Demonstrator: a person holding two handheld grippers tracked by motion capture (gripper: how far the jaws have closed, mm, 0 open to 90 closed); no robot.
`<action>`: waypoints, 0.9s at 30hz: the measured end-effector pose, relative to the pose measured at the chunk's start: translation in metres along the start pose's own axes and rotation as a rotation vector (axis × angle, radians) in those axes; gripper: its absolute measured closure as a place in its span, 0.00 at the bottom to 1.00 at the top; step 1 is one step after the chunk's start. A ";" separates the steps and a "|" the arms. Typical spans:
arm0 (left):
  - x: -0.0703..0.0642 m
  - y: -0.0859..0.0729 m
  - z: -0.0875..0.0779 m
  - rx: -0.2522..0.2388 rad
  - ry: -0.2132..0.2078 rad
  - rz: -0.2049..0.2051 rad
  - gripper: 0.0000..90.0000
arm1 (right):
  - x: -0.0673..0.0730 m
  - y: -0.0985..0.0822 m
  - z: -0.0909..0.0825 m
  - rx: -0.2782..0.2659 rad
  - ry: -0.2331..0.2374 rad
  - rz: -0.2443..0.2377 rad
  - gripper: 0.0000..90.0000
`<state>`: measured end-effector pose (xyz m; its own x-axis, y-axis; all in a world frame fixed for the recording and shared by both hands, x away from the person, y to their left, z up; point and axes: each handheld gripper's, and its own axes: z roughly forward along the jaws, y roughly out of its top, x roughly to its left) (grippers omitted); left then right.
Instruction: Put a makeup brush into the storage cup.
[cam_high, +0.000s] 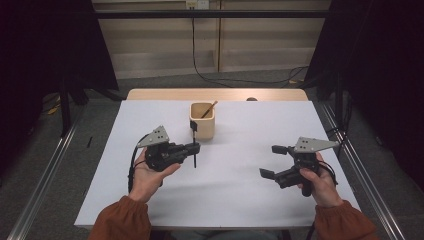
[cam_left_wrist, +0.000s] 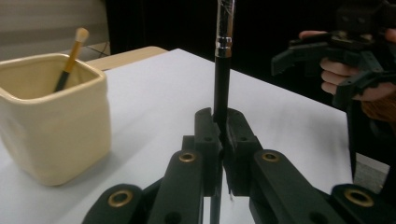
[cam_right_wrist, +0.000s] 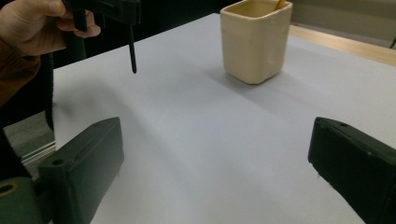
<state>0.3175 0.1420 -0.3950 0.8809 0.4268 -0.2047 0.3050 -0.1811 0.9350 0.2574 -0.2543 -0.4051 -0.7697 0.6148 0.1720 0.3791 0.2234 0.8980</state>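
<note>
1 wooden-handled brush (cam_left_wrist: 72, 53) already stands in the cream square ceramic cup (cam_high: 202, 121) on the white table (cam_high: 240, 190). The left gripper (cam_high: 195, 146) clamps a slim black brush with a silver ferrule (cam_left_wrist: 222, 79), held upright above the table just beside the cup; dropping it in remains. The right gripper (cam_high: 273, 161) is wide open, empty.
</note>
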 end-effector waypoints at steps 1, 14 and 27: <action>0.002 0.002 0.001 -0.004 0.010 0.002 0.95 | 0.000 -0.001 -0.001 -0.006 -0.011 -0.002 0.03; 0.016 0.016 -0.004 -0.036 0.037 0.006 0.95 | 0.002 -0.022 -0.015 -0.059 -0.093 0.025 0.02; 0.030 0.030 -0.005 -0.054 0.077 0.006 0.95 | 0.001 -0.038 -0.030 -0.074 -0.181 0.050 0.02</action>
<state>0.3517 0.1540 -0.3716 0.8514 0.4933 -0.1780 0.2781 -0.1368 0.9508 0.2267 -0.2845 -0.4267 -0.6433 0.7513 0.1469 0.3703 0.1374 0.9187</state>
